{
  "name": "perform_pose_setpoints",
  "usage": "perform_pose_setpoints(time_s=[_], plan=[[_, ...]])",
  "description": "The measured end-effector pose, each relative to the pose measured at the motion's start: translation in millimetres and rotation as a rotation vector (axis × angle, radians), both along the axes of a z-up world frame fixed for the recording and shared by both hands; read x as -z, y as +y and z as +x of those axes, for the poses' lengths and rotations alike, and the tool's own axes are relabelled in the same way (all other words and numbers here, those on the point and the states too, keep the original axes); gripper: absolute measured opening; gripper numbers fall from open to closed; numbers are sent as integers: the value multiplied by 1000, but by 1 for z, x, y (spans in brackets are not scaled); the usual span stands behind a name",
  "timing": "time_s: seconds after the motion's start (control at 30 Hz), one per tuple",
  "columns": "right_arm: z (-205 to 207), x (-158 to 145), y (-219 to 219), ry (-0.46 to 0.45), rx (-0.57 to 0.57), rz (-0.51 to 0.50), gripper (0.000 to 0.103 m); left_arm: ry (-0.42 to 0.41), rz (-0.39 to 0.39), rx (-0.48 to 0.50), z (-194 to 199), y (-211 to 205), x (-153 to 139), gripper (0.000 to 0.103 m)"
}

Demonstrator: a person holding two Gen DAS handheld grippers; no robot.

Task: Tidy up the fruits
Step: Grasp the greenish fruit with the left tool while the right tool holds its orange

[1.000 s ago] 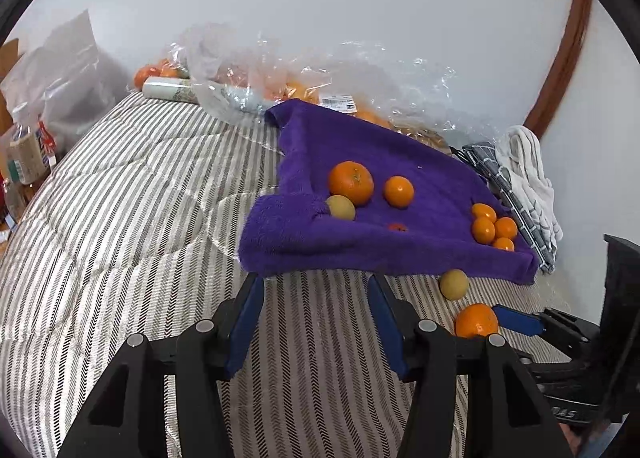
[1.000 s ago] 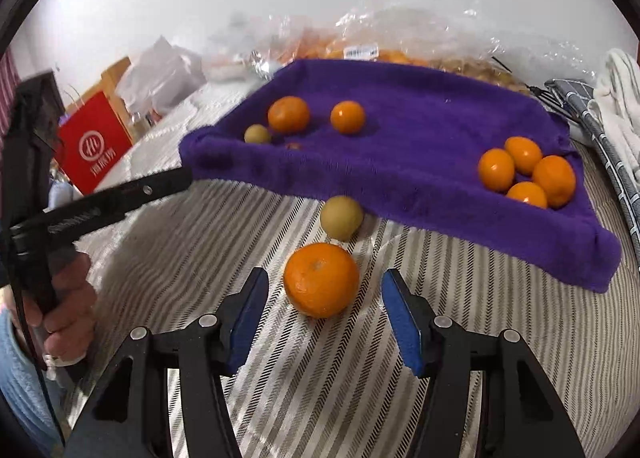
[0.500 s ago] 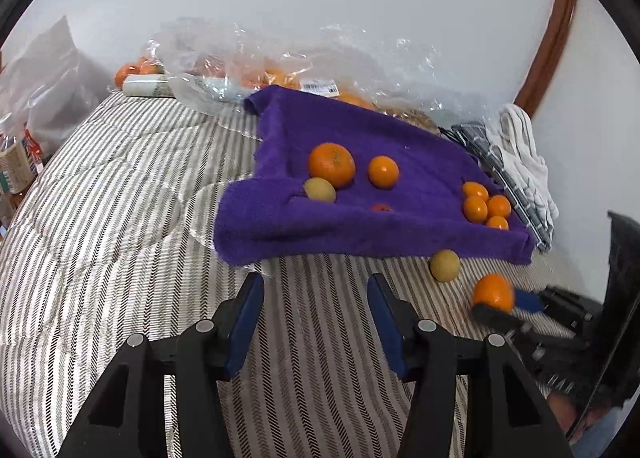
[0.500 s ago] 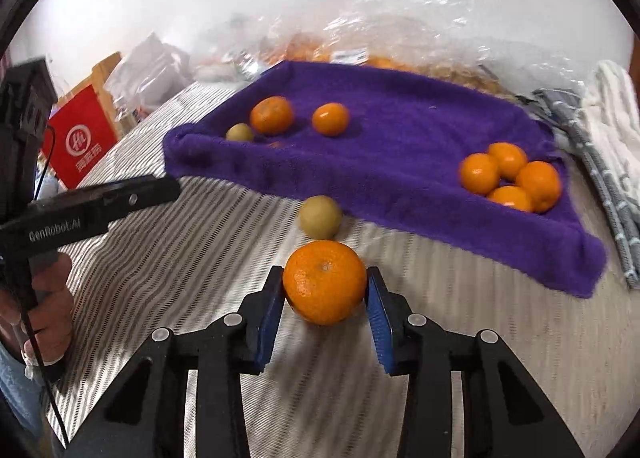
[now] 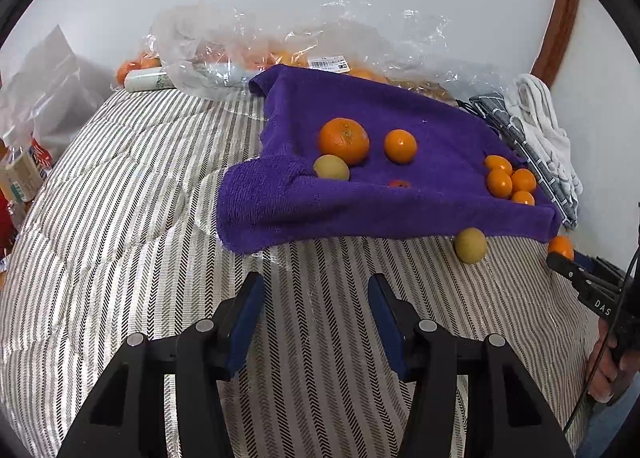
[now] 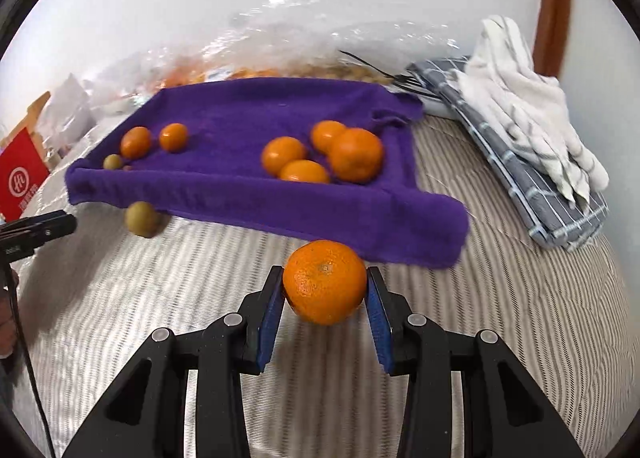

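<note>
Striped bedding as work surface. Orange clamped between right gripper pads at its widest girth, just off purple towel's near right corner. Likely light, firm, rollable; soft rind, moderate squeeze advised. Left gripper spread apart, holding nothing, before towel's near edge.

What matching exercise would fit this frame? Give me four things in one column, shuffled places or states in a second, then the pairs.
Things:
1. right gripper
2. left gripper
3. yellow-green fruit
4. cluster of four oranges

States:
A. open over bare striped bedding
B. on the purple towel
C. shut on an orange
D. on the bedding at the towel's near edge

Pairs: 1-C, 2-A, 3-D, 4-B
</note>
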State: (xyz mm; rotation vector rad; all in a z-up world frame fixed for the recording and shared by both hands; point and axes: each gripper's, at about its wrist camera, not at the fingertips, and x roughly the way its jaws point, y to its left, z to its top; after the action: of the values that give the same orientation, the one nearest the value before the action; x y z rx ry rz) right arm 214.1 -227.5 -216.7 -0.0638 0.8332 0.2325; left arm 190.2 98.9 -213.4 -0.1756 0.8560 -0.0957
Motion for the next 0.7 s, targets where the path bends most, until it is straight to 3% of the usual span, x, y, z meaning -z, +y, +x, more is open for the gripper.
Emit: perform_pose_setpoints(time_s=[0.13, 0.4, 0.6, 0.7], plan=[[-1, -1, -11, -13, 4, 54, 40, 0, -14, -6, 0, 2, 0, 51], [-6, -5, -22, -52, 40, 43, 40, 16, 81, -3, 0, -15, -1, 51], [-2, -3, -31, -42, 57, 83, 40, 61, -23, 101, 2, -42, -10, 51], [-4, -4, -31, -53, 62, 83, 40, 60, -39, 150, 8, -63, -15, 51]])
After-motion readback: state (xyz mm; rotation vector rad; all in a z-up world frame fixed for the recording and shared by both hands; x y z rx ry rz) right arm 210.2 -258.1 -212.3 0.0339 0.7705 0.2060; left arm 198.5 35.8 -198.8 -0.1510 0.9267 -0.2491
